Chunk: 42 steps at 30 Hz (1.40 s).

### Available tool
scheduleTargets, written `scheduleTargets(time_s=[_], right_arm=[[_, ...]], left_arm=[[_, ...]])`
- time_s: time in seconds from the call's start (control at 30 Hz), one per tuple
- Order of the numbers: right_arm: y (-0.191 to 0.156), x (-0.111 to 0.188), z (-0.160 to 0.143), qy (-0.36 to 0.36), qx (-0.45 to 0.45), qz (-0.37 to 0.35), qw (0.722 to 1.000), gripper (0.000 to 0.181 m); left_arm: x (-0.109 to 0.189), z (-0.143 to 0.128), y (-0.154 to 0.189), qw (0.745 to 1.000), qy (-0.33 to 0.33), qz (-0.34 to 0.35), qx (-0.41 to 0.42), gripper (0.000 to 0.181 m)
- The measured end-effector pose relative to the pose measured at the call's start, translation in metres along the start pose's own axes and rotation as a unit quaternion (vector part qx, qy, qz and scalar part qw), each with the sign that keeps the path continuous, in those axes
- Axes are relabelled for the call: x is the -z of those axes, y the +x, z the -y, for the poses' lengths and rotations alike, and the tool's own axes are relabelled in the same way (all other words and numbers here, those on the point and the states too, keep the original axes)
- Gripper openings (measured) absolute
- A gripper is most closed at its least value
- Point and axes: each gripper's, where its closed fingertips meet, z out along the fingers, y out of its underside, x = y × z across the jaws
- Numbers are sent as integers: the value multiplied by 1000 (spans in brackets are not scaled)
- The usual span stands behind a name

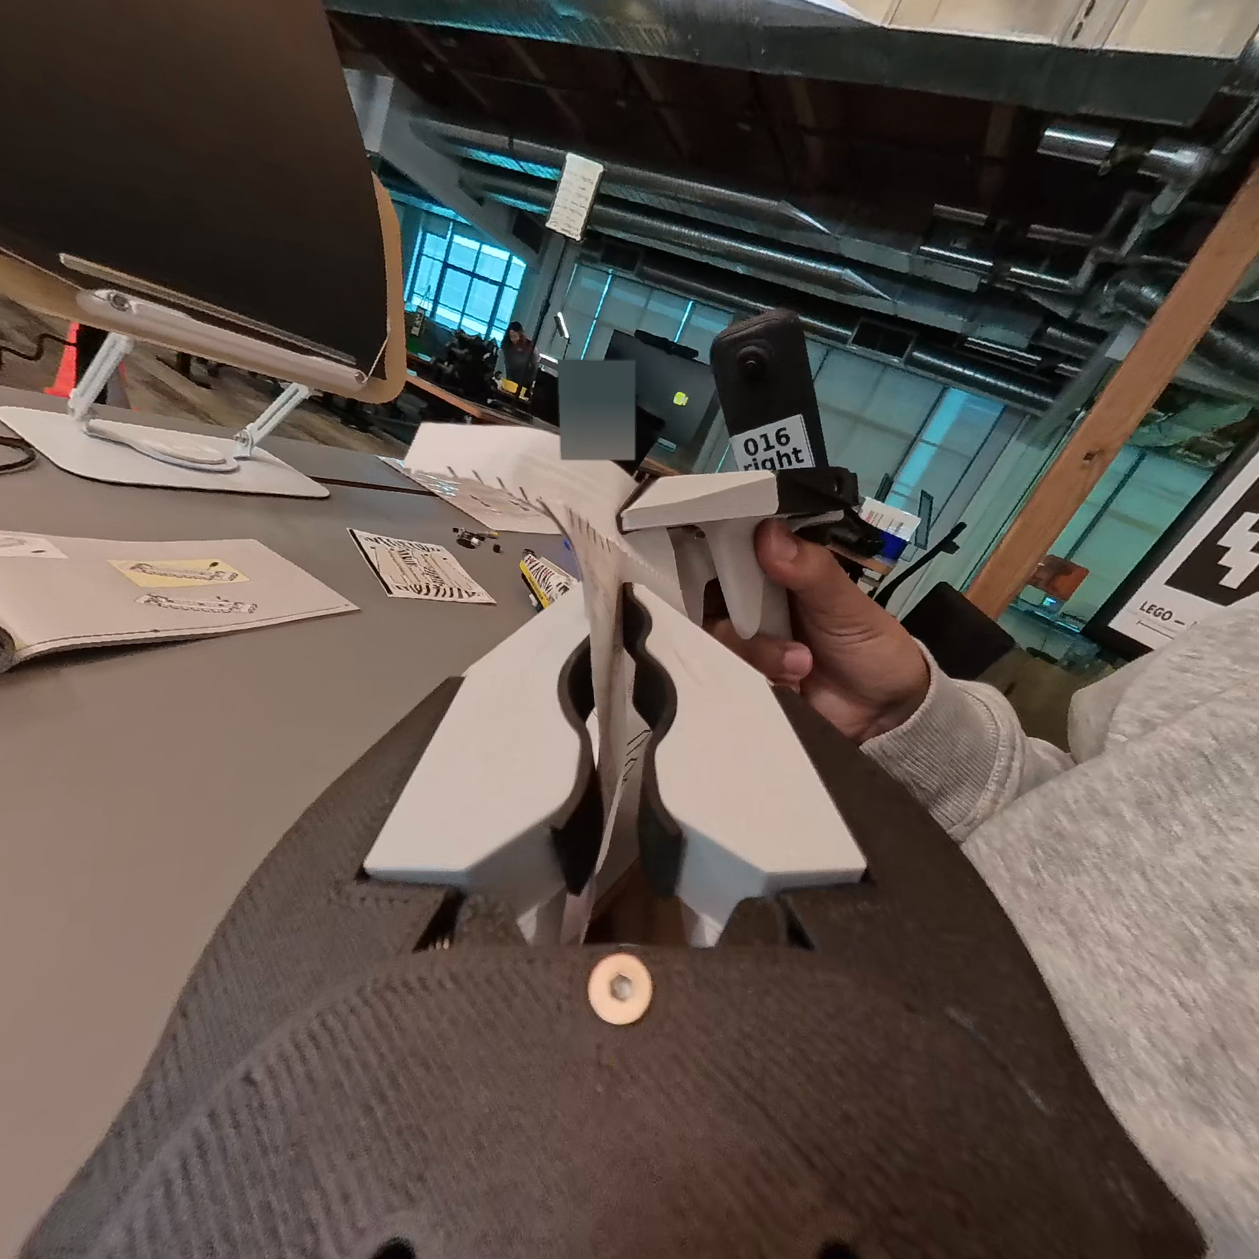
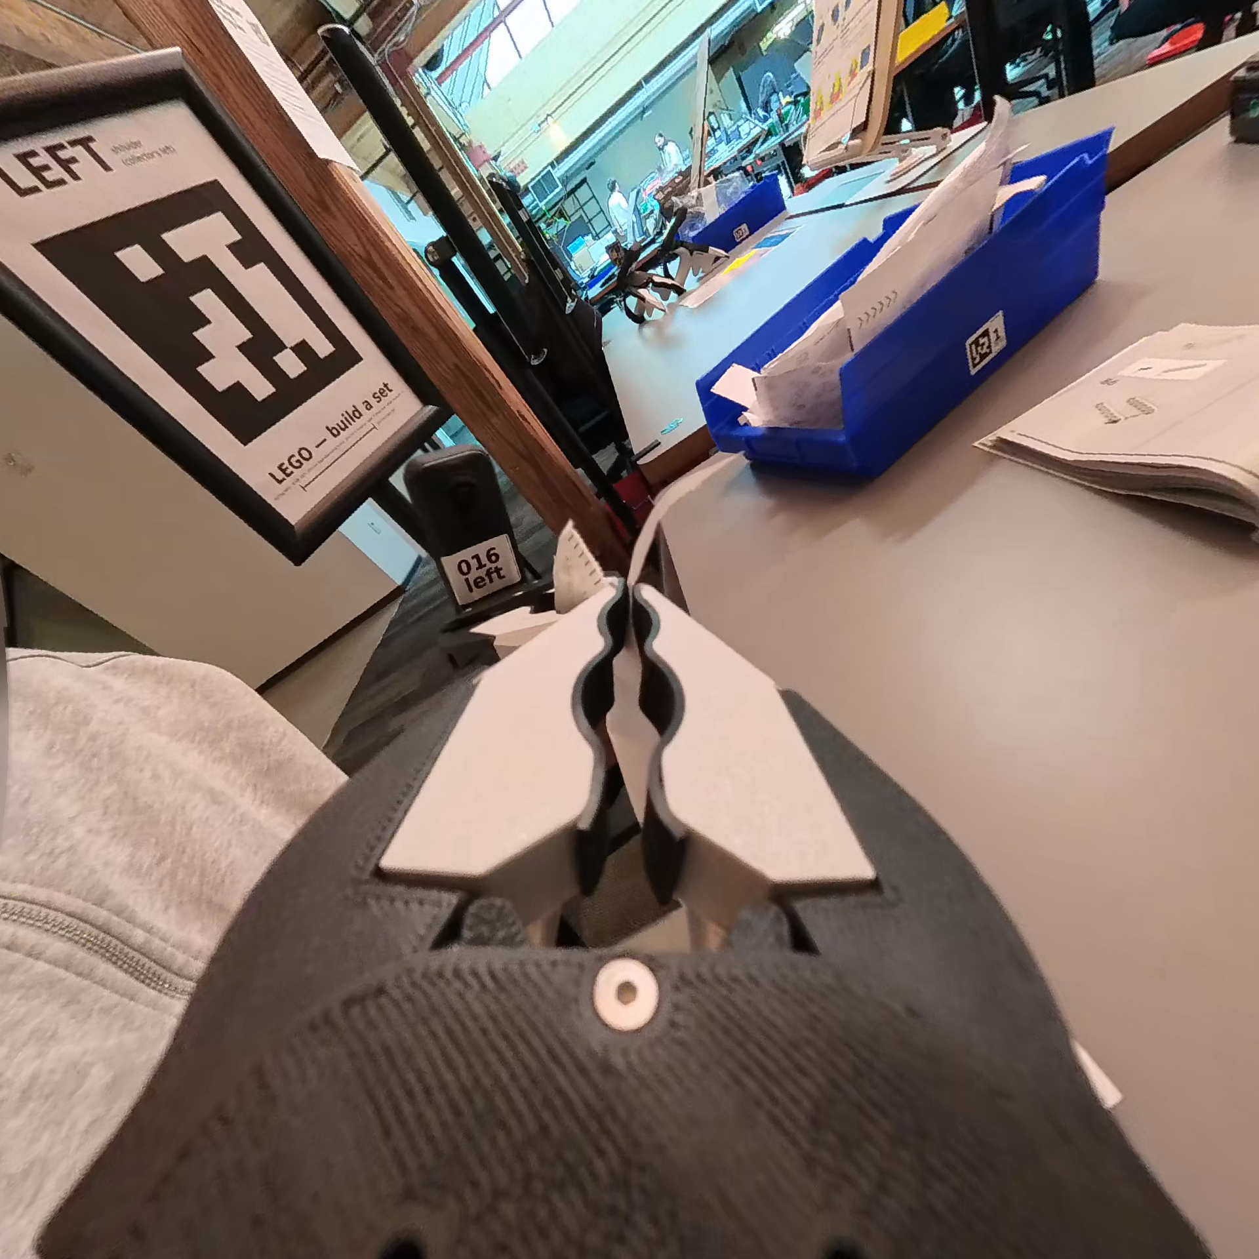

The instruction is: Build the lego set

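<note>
A white paper parts bag (image 1: 608, 674) with a perforated edge hangs between both grippers, in front of the table's near edge. My left gripper (image 1: 616, 599) is shut on one part of it. My right gripper (image 1: 630, 519), held by a hand (image 1: 838, 633), is shut on the bag just beyond the left one. In the right wrist view my right gripper (image 2: 630, 594) pinches a strip of the bag (image 2: 623, 742). The left gripper (image 2: 514, 630) shows just behind its tips, with more of the bag (image 2: 576, 565) above it. The bag's contents are hidden.
An open instruction booklet (image 1: 157, 593) (image 2: 1144, 422), a sticker sheet (image 1: 419, 565) and small loose parts (image 1: 477, 538) lie on the grey table (image 1: 170, 783). A blue bin (image 2: 920, 340) holds more paper bags. A screen on a stand (image 1: 191, 204) is at far left. A framed sign (image 2: 184, 306) and a wooden post (image 2: 422, 327) stand off the table. Both grippers' tips are close together, under 4 cm apart.
</note>
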Motion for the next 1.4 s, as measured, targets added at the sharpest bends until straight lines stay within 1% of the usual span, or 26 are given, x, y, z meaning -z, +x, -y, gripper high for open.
scheduleTargets(time_s=[0.5, 0.7, 0.87, 1.13, 1.27, 1.3, 1.37, 1.4], right_arm=[[7, 3, 5, 23, -8, -12, 1000, 0], [8, 3, 5, 16, -1, -18, 1000, 0], [13, 7, 10, 29, -7, -21, 999, 0], [14, 10, 14, 35, -2, -28, 999, 0], [8, 6, 15, 38, 18, -27, 999, 0], [4, 7, 20, 50, 27, -20, 998, 2], [-5, 14, 31, 70, 46, -6, 996, 22], [-10, 17, 34, 69, 58, 0, 996, 23]], left_arm=[[-2, 0, 3, 1000, 10, -10, 19, 0], [-2, 0, 3, 1000, 11, -12, 20, 0], [-4, 0, 8, 1000, 8, -15, 13, 0], [-2, 2, 8, 999, 16, -28, 34, 0], [3, 4, 3, 996, 24, -45, 68, 0], [4, 5, 1, 995, 28, -50, 80, 0], [8, 7, -2, 991, 39, -66, 110, 0], [9, 7, -3, 989, 40, -75, 123, 0]])
